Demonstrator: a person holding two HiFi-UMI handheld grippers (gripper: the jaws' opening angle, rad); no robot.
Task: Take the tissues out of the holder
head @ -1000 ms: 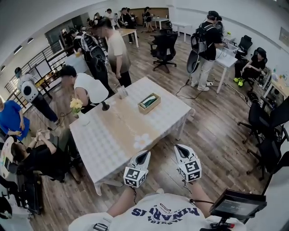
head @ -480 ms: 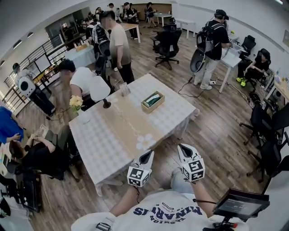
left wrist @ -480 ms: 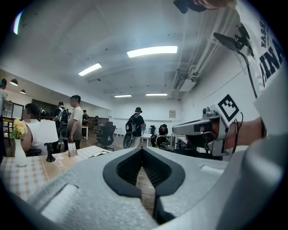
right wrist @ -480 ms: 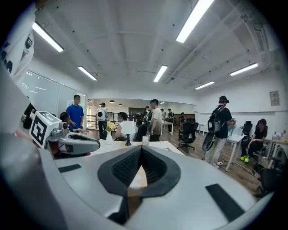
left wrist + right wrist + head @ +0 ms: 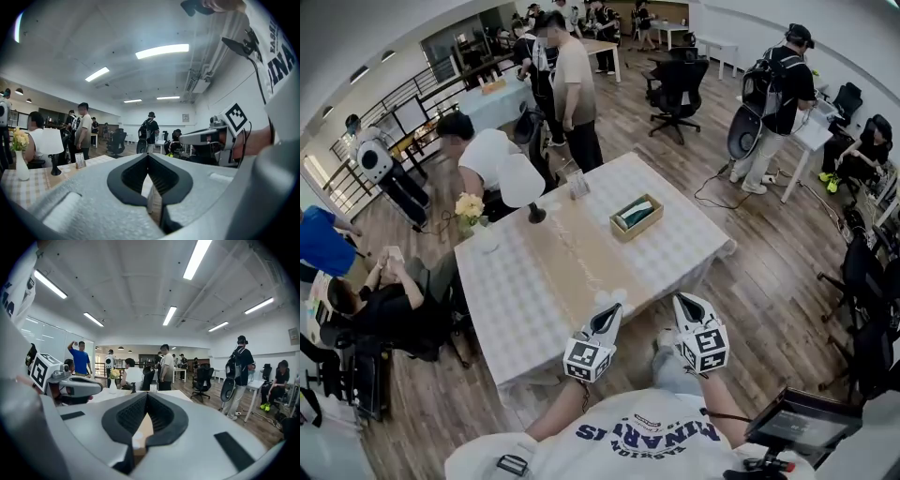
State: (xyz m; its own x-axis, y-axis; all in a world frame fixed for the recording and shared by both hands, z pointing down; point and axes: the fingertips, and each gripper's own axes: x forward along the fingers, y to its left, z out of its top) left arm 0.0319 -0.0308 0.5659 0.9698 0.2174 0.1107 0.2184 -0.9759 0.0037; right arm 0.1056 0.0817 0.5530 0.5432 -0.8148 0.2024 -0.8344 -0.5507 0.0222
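Observation:
The tissue holder (image 5: 636, 217), a low wooden box with a green and white tissue pack in it, stands on the far right part of the white checked table (image 5: 520, 309). Both grippers are at the table's near edge, well short of the holder. My left gripper (image 5: 612, 310) has its tips just over the edge by the beige runner (image 5: 577, 262), its jaws together with nothing between them (image 5: 148, 157). My right gripper (image 5: 683, 301) hangs beside the table's near corner, also shut and empty (image 5: 146, 395).
At the far side of the table stand a white lamp (image 5: 522, 183), a vase of yellow flowers (image 5: 470, 210) and a small card stand (image 5: 577, 185). A person in white (image 5: 487, 161) bends over that side. Others stand or sit around, with office chairs (image 5: 678, 89) behind.
Both grippers have moved forward to the table's near edge, and the table now lies closer in the head view. Their jaws stay together.

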